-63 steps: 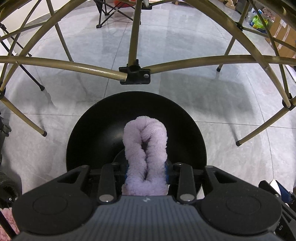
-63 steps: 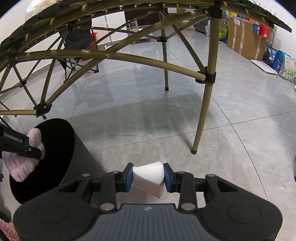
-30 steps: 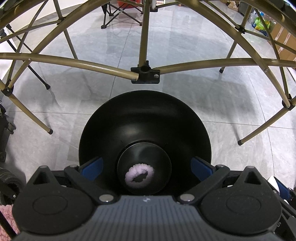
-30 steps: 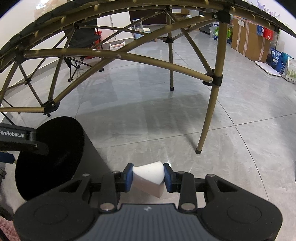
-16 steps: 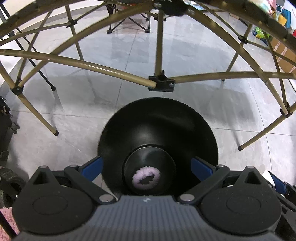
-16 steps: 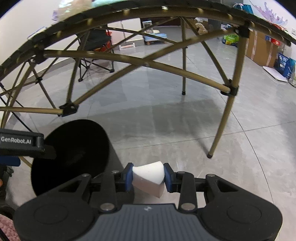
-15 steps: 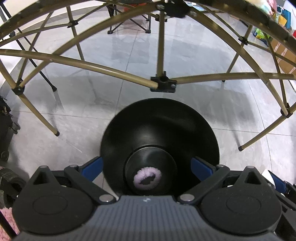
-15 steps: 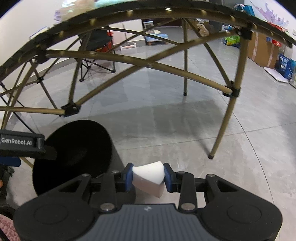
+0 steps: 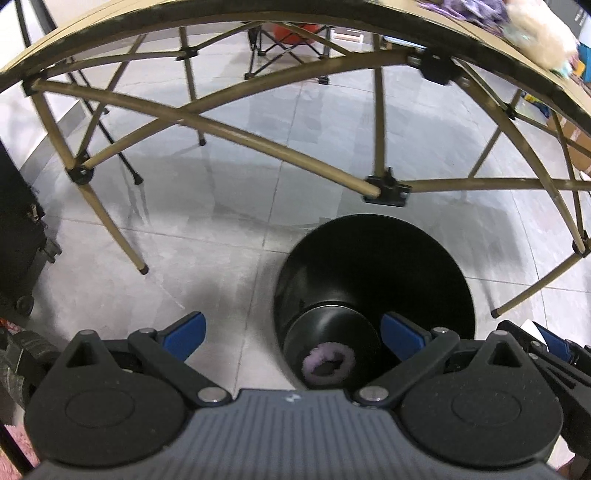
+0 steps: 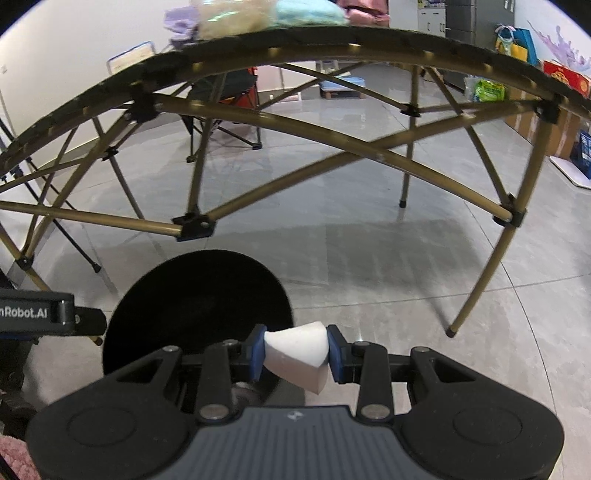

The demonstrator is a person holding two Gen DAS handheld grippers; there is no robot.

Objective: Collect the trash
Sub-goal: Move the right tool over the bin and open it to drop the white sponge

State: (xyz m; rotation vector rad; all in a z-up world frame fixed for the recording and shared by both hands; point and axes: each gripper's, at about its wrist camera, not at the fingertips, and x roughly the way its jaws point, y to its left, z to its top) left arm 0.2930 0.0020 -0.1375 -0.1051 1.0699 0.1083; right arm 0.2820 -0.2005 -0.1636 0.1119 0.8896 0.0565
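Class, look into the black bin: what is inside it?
At the bottom of the black bin lies a fluffy purple cloth, curled up. The left gripper's body covers the near edge, so nothing there can be checked.

Upright black bin (image 9: 373,266), lilac fuzzy ring (image 9: 328,363) at bottom; white foam wedge (image 10: 297,354) between jaws.

My two views are evenly bright, lit from overhead. The grey tiled floor (image 9: 229,206) shines with a soft sheen and pale streaks of glare, and a broad soft shadow spreads across it under the worktop (image 10: 295,33). The black bin (image 9: 373,273) swallows light; in my right view its inside (image 10: 195,302) is pure black. Fisheye bending curves the worktop's edge and the brass-coloured frame tubes (image 9: 280,151) into arcs, and the corners go dark. Things on the worktop's top (image 10: 236,14) smear with motion blur.
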